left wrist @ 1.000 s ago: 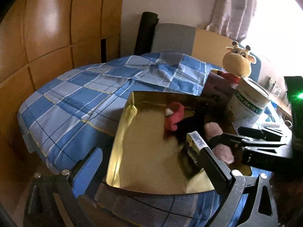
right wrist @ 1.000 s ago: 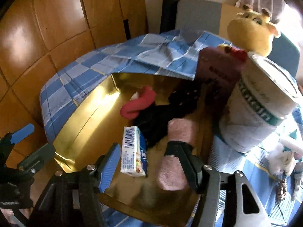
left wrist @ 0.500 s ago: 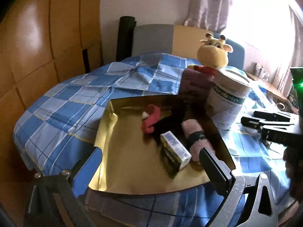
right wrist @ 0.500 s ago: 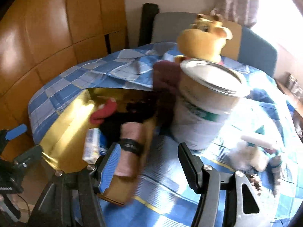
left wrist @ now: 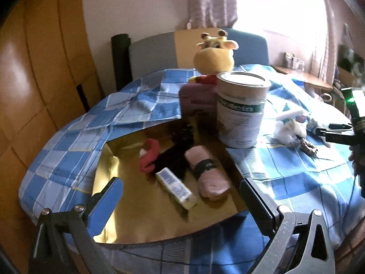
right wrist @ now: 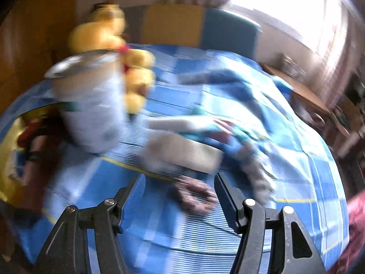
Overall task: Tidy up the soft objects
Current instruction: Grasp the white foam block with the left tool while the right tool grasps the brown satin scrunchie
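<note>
A right gripper (right wrist: 180, 196), jaws parted and empty, is hovering over small soft toys (right wrist: 182, 146) lying on a blue checked cloth (right wrist: 228, 233) beside a white tin (right wrist: 91, 105). They are looking light and squashy, easiest pinched mid-body. The left gripper (left wrist: 182, 196) is hanging wide open over a gold tray (left wrist: 141, 223).

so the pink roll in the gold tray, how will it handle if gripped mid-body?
The pink roll looks like rolled cloth, so it will probably squash under the pads. The black band around its middle should keep it from unrolling. It is likely light, and lying on its side it may roll across the smooth gold tray.
</note>
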`<action>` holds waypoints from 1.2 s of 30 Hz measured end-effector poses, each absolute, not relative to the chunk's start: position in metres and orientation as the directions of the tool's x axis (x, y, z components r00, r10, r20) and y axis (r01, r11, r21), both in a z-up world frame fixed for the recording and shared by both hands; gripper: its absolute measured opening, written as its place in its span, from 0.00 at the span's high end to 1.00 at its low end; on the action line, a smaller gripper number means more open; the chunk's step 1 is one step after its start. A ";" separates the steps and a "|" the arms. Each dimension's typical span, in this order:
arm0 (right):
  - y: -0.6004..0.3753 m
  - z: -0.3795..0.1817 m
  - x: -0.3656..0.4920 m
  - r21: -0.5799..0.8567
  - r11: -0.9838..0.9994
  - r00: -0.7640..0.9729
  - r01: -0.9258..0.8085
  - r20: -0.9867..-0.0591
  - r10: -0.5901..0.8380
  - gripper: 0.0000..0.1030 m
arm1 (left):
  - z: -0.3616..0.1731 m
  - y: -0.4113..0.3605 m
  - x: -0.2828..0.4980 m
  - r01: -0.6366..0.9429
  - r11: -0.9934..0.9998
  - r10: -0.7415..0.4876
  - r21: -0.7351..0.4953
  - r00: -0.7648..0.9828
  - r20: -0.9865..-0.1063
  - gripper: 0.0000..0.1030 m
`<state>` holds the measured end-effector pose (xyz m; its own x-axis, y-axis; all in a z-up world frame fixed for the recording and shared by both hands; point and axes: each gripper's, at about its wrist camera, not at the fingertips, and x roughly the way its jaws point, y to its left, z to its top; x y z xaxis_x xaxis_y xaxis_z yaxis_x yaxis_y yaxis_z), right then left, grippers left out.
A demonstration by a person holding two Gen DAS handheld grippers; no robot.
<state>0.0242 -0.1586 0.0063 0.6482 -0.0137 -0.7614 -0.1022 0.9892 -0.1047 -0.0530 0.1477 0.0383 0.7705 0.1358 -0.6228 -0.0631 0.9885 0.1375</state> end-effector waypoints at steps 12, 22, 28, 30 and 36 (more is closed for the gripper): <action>-0.217 0.001 0.032 0.071 0.992 0.622 0.100 -0.783 -0.007 0.38 | 0.034 0.098 -0.036 0.040 0.976 0.108 0.212 0.762 -0.638 0.00; -0.249 -0.006 0.031 0.144 0.959 0.577 0.245 -0.816 -0.025 0.38 | 0.027 0.067 -0.020 0.127 0.975 0.030 0.182 0.736 -0.677 0.00; -0.282 -0.013 0.027 0.241 0.898 0.561 0.368 -0.828 -0.008 0.38 | 0.020 0.041 0.000 0.205 0.971 -0.054 0.125 0.692 -0.720 0.00; -0.290 -0.015 0.026 0.270 0.877 0.556 0.397 -0.831 0.004 0.38 | 0.018 0.030 0.007 0.235 0.967 -0.087 0.104 0.679 -0.729 0.00; -0.297 -0.020 0.026 0.311 0.848 0.541 0.429 -0.840 0.034 0.38 | 0.011 -0.002 0.037 0.299 0.953 -0.171 0.038 0.639 -0.750 0.03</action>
<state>0.0256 -0.2972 -0.0202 0.5409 0.0343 -0.8404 0.4289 0.8483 0.3107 0.0366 -0.0015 0.0110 0.6391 -0.1711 -0.7499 0.2993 0.9534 0.0375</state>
